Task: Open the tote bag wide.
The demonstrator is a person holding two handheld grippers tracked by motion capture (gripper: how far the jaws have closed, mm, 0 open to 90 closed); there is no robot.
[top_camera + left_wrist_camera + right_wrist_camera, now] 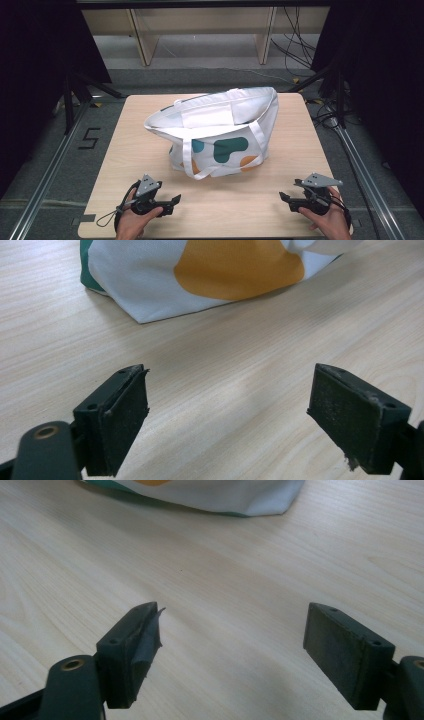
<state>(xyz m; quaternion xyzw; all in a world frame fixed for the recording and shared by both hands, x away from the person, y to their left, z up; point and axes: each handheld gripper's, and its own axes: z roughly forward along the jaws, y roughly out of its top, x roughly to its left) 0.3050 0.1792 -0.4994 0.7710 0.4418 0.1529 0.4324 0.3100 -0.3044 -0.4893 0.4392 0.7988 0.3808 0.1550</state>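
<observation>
A white cloth tote bag (220, 131) with teal and orange blobs stands open in the middle of the wooden table (280, 200), its straps hanging over the front. My left gripper (176, 201) rests low at the table's front left, open, with nothing between its jaws. The bag's orange patch (235, 267) lies ahead of that gripper (230, 405) in the left gripper view. At the front right my right gripper (283, 196) is open and holds nothing. In the right gripper view the bag's lower corner (240, 497) lies beyond the gripper (232, 640).
Black frames and rails (45, 180) flank the table on both sides. Wooden furniture legs (142, 40) and loose cables (297, 45) stand on the floor behind it. Bare tabletop stretches between the bag and both grippers.
</observation>
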